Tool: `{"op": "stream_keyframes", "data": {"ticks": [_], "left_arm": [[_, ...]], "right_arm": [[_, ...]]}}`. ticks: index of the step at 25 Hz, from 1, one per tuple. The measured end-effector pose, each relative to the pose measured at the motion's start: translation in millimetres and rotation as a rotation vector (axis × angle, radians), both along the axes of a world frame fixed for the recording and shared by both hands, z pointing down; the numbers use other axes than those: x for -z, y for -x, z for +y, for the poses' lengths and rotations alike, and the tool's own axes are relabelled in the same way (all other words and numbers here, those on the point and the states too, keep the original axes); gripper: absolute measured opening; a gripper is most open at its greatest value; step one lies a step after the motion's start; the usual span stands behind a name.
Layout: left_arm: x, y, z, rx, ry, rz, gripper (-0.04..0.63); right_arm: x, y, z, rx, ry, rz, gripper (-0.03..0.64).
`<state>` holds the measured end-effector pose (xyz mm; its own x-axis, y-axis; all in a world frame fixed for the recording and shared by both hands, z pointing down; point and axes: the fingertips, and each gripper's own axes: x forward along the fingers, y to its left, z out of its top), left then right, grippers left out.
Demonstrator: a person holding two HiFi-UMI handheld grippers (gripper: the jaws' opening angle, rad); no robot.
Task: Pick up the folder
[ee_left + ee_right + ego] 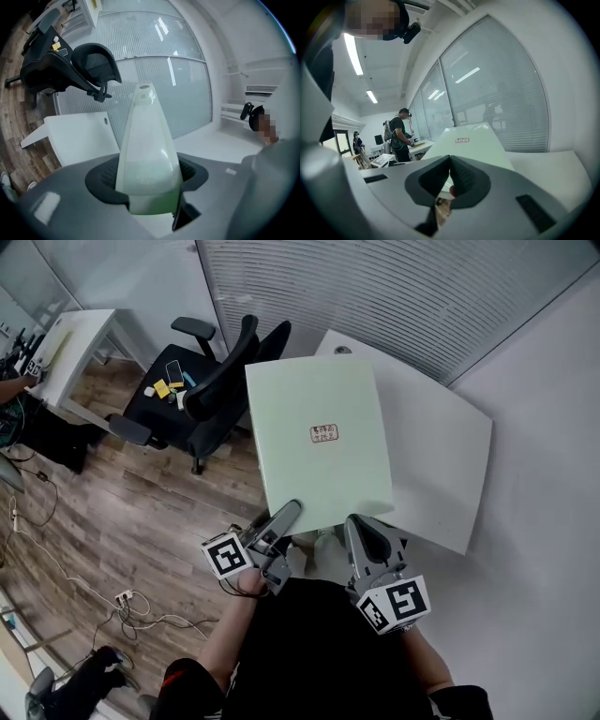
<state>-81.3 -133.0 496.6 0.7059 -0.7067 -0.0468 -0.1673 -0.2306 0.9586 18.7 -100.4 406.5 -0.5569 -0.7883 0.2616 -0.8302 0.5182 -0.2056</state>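
Note:
A pale green folder [319,442] with a small red-printed label hangs in the air over the white table [441,465], tilted up away from me. My left gripper [292,510] grips its near left corner. In the left gripper view the folder [147,154] runs edge-on between the two pads, which press on its thick side. My right gripper [356,523] sits at the near right edge. Its jaws stand closed together in the right gripper view, with the thin near edge of the folder [468,143] pinched between the pads [461,176].
A black office chair [211,390] with small items on its seat stands left of the table. A white desk [80,348] is at the far left, cables and a power strip [131,601] lie on the wood floor. Two people [398,133] stand at distant desks. A ribbed glass wall runs behind.

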Motion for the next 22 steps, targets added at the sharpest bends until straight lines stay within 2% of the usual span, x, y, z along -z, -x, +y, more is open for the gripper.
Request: {"op": "stream_keyframes", "data": {"ticks": [5,8,13,18,22], "left_arm": [[31,7,4,0.05,-0.034,0.061,0.276],[47,14,8,0.062,-0.067,0.052,0.276],[68,13,14,0.063,-0.087,0.052,0.276],[97,5,16,0.049,-0.129,0.098,0.276],[108,5,20,0.043,-0.166,0.096,0.276]], "right_arm": [[14,-8,2,-0.018,-0.043,-0.018,0.002],[27,-8,4,-0.018,-0.081,-0.021,0.002],[48,-9,7,-0.028,-0.144,-0.023,0.002],[68,-17,10,-0.039,-0.199,-0.011,0.002],[78,-16,12,-0.022,-0.227,-0.105,0.002]]}}
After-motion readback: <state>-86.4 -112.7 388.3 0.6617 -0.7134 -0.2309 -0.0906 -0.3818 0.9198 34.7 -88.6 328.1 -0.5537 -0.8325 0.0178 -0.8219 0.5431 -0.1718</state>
